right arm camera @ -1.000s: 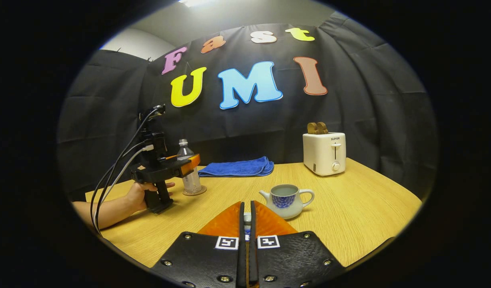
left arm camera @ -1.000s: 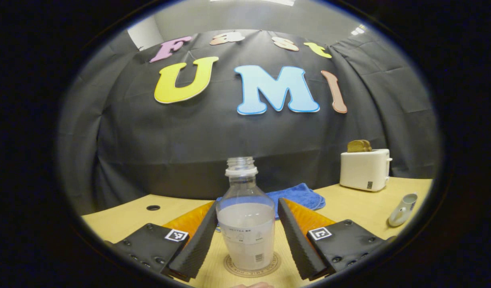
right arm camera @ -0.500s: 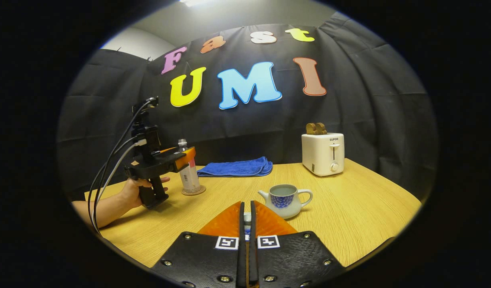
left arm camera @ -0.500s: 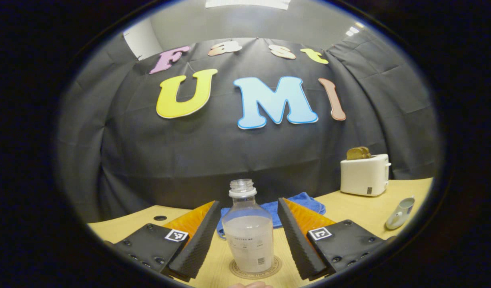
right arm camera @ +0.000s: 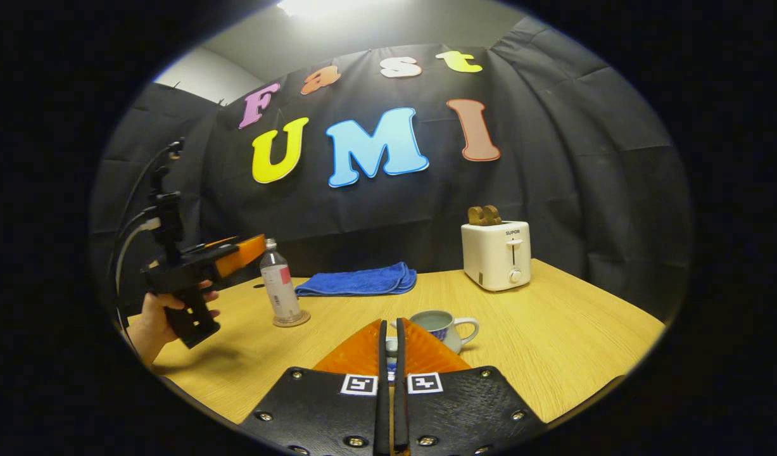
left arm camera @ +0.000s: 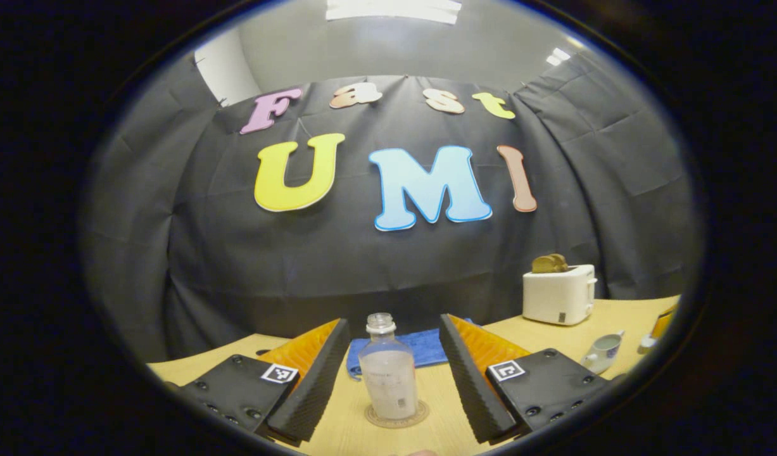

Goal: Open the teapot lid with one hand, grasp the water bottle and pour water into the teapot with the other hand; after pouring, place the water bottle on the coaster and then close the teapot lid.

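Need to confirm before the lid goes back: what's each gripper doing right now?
Left gripper: jaws open, holding nothing; water bottle stands free on the coaster.
Right gripper: jaws shut on the teapot lid.

the toaster (right arm camera: 494,254) front carries the brand "supor".

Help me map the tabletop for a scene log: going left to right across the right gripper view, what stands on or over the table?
Left gripper in a hand → water bottle on its coaster → blue towel → teapot → toaster.
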Demonstrator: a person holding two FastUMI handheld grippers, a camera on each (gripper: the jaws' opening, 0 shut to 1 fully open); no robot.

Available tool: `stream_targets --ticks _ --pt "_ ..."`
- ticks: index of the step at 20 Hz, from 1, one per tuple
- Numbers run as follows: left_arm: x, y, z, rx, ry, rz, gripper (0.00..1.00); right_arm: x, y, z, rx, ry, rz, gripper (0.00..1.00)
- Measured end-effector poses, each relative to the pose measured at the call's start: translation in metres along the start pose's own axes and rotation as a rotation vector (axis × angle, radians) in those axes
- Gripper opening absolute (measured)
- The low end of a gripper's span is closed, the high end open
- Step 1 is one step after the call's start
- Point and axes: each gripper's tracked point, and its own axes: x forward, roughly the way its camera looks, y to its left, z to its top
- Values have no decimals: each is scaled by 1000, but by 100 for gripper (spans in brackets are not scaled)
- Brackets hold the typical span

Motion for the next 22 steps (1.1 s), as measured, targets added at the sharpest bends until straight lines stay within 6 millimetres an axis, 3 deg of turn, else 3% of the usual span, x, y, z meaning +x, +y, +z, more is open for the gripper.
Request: stream_targets --ticks 4,6,8,13,22 --pt "-53 -6 10 12 -17 0 98 35 -21 17 -4 -53 -62 3" --pt "-68 -9 7 -2 -8 -2 98 55 -27 11 -19 -33 -81 3" --pt "-73 -4 -5 -37 19 1 99 72 -32 4 -26 -15 -103 3" --pt "-74 2 -37 -114 87 5 99 88 -40 -1 -81 -17 -142 3" --pt "-76 -6 -30 -95 62 -4 99 99 -40 -16 -97 34 -146 3"
